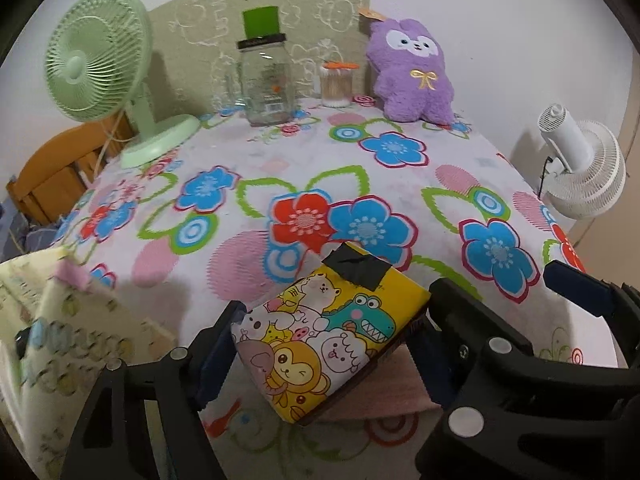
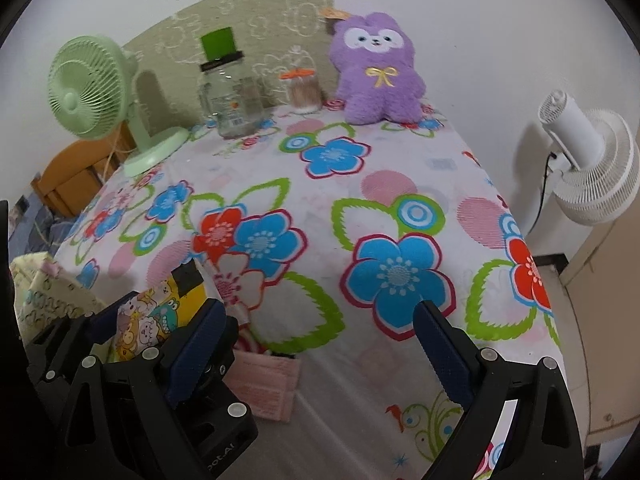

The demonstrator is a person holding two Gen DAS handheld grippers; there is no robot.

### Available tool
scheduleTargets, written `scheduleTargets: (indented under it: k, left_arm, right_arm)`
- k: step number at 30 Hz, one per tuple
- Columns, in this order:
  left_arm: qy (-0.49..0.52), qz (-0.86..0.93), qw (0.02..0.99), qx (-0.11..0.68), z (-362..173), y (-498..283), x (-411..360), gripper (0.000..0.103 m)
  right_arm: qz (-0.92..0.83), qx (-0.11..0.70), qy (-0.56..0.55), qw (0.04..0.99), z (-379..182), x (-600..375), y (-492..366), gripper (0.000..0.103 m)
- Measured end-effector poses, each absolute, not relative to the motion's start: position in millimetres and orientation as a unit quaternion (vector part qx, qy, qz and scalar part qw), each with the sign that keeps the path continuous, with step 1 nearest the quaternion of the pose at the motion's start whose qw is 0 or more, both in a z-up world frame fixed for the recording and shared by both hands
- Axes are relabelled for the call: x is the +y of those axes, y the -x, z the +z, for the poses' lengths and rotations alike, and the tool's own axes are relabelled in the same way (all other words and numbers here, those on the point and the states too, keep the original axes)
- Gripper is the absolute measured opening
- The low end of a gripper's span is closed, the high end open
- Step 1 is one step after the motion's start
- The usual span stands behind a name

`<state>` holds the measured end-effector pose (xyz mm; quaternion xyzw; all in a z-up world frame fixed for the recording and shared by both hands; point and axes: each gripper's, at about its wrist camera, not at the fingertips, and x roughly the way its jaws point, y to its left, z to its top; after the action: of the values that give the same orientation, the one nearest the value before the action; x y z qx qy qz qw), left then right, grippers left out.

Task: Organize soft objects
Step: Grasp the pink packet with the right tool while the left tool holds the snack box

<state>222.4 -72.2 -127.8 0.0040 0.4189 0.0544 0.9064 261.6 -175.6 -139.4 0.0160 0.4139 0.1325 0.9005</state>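
Where the left gripper (image 1: pixel 332 340) clamps it, the cartoon-printed packet (image 1: pixel 324 344) sits between both fingers.

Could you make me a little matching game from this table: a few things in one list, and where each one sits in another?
Things:
1. purple plush toy
2. green fan
3. cartoon-print pack
4. white fan

Places:
A. beside the table, off its right edge
B. back left corner of the table
C. between the fingers of the left claw
D. back right of the table, against the wall

Pairs: 1-D, 2-B, 3-C, 4-A
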Motion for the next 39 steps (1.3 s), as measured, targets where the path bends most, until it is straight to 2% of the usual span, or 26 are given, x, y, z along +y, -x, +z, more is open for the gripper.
scheduleTargets:
  k: [12, 23, 39]
  left_arm:
    - [0.003, 0.071, 0.899, 0.432, -129.6, -186.5, -66.4, 0.081]
    - [-0.012, 0.076, 0.891, 0.447, -144.0, -169.2, -71.1, 0.081]
    - [-0.009, 0.068, 0.895, 0.440, -146.5, -212.7, -64.0, 0.084]
  right_arm:
    - [0.161, 0.402, 0.037, 0.900, -136.6, -159.3, -232.6, 0.097]
    - [0.160, 0.414, 0.037, 0.896, -144.8, -166.2, -216.3, 0.097]
    - [0.154, 0.424, 0.010, 0.892, -146.8, -175.2, -242.4, 0.097]
